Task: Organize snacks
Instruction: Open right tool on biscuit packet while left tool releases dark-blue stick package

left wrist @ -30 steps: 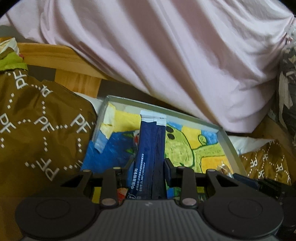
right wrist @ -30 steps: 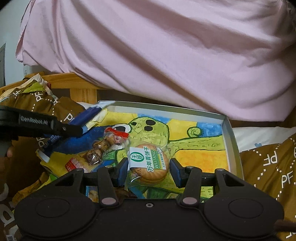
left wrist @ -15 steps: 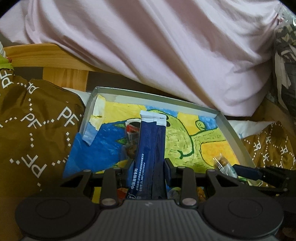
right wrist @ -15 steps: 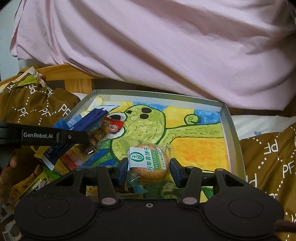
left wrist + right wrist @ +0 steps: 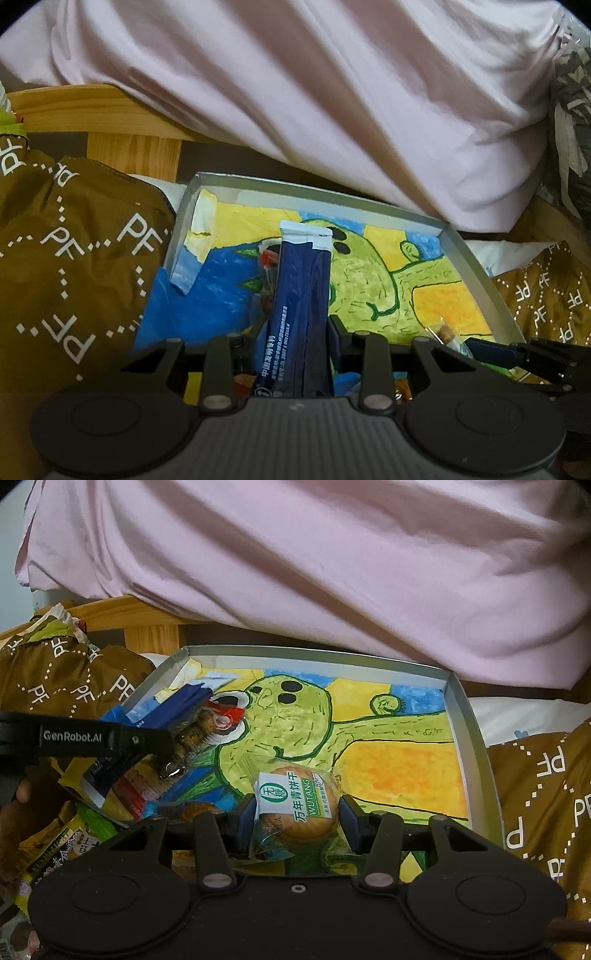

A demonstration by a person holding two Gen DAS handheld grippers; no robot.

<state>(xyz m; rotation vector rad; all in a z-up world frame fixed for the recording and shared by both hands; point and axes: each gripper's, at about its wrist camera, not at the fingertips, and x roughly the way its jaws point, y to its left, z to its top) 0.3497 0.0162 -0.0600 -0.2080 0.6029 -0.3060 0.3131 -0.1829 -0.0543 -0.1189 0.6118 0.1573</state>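
Gripping unchanged: left gripper clamps navy sachet, right gripper clamps biscuit packet; tray looms closer.

You have two grippers in play: your left gripper carries one dark blue stick sachet, and your right gripper carries one wrapped round biscuit. One shallow grey tray lies before you, lined with one painted picture of a green figure. At the tray's left side, in the right wrist view, sits one clear packet of brown nuts with a red end; below it is a loose heap of other snack packets, too jumbled for you to count. One pink sheet hangs behind, and one brown quilt printed "PF" surrounds the tray.
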